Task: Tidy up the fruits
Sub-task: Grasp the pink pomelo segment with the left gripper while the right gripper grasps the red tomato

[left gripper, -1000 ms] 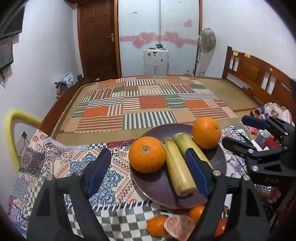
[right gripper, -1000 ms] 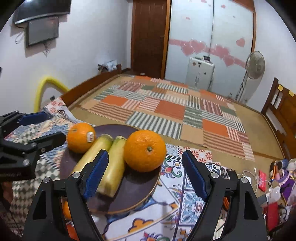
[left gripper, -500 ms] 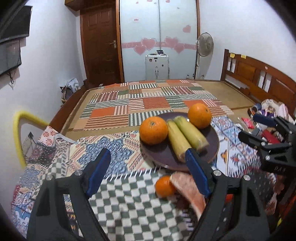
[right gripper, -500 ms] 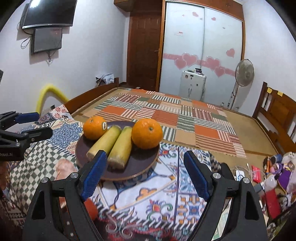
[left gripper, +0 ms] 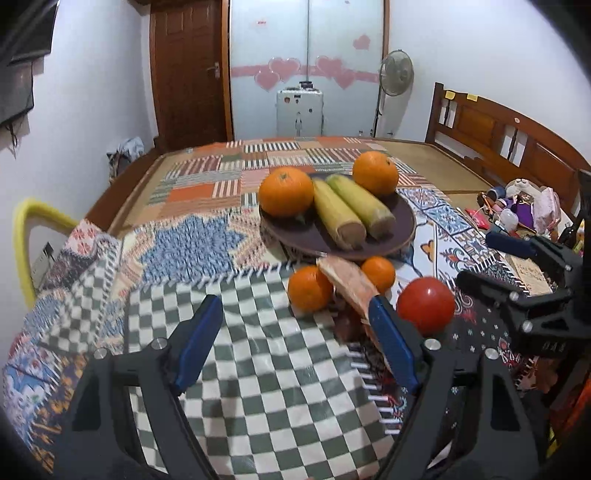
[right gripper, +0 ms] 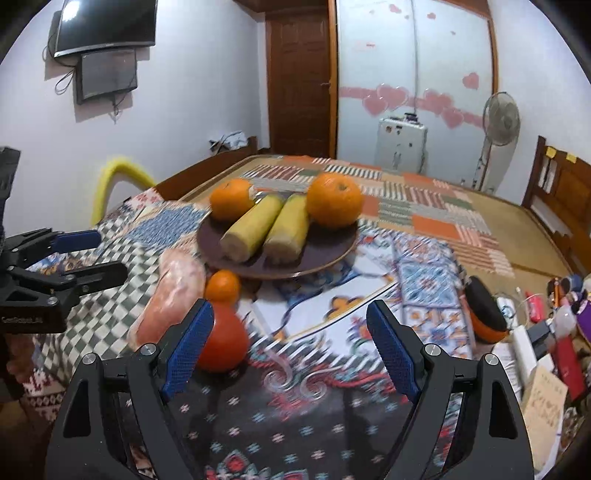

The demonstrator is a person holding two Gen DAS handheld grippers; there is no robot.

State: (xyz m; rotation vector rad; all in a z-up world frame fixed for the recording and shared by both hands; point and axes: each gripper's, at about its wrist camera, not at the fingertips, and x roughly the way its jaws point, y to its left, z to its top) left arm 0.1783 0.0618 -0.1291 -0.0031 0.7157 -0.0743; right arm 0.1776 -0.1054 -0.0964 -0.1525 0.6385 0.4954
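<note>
Dark brown, the round plate [left gripper: 402, 229] sits in the upper middle of the left wrist view and carries two oranges and two yellow-green husked cobs. One large orange [left gripper: 285, 191] lies at the plate's left edge, touching the nearer cob [left gripper: 338, 214]; the second cob [left gripper: 360, 206] lies alongside it, and the other large orange [left gripper: 375, 172] sits at the far right of the plate. Just below the plate, on the cloth, a small orange [left gripper: 309, 288] and another small orange [left gripper: 378, 268] flank a pale pinkish oblong piece [left gripper: 347, 280] whose nature cannot be told. A red tomato [left gripper: 425, 305] rests to the right of them, near the centre right of that frame.

The left tongs [left gripper: 295, 347] hang above a green-and-white checked cloth [left gripper: 266, 369] in the lower half of the frame, blue pads wide apart and holding nothing. The right tongs [right gripper: 290, 347] fill the bottom of the right wrist view, also spread wide and empty, over a dark patterned cloth [right gripper: 295, 413]. In that view the tomato [right gripper: 221, 343] sits just behind the left blue pad [right gripper: 188, 347], with one small orange [right gripper: 222, 286] above it and the pinkish piece [right gripper: 173, 295] to its left; the plate [right gripper: 332, 251] lies in the middle of the frame. Each pair of tongs shows at the side edge of the other's view. The bench is covered by patchwork cloths [left gripper: 184, 251]. A standing fan [right gripper: 498, 122] stands at the upper right, and a screen [right gripper: 107, 26] hangs on the wall at the upper left.
</note>
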